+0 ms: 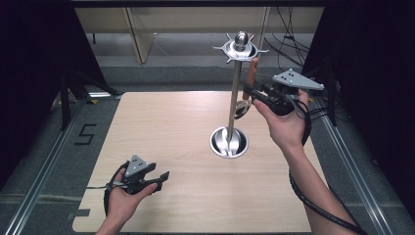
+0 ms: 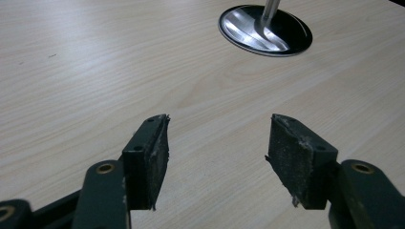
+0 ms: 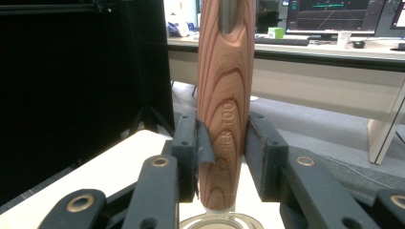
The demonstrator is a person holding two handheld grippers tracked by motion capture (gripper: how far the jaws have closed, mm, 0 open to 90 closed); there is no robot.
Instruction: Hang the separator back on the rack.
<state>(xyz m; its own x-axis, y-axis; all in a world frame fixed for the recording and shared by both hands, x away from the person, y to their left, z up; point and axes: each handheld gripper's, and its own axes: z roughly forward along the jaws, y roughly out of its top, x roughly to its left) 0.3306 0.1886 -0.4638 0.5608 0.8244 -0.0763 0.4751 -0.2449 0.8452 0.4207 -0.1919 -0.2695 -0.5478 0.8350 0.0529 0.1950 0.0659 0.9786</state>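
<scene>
High view first: we see our right gripper (image 1: pixel 253 93) raised beside the tall metal stand (image 1: pixel 234 98), its jaws clamped on the wooden handle (image 1: pixel 251 73) of a utensil that stands nearly upright, just right of the stand's pole. The utensil's metal lower end (image 1: pixel 241 108) hangs below the jaws, close to the pole; we cannot tell whether it touches it. The stand rises from a round shiny base (image 1: pixel 229 142) on the light wooden table (image 1: pixel 171 127) and carries a ring of hooks (image 1: pixel 240 48) at its top, with the handle's upper end just below and to the right of that ring.

From the right gripper view we see the handle (image 3: pixel 226 95) upright between the two black pads (image 3: pixel 260 152), both pressing on its lower part, with the handle's rounded end poking out just beneath them. Engraved lettering runs along the wood.

Our left gripper (image 1: pixel 159 177) lies low over the near left part of the table, well apart from the stand. In the left gripper view its pads (image 2: pixel 150 157) stand wide apart with nothing but bare tabletop (image 2: pixel 95 71) between them, and the stand's base (image 2: pixel 265 30) shows farther off.
</scene>
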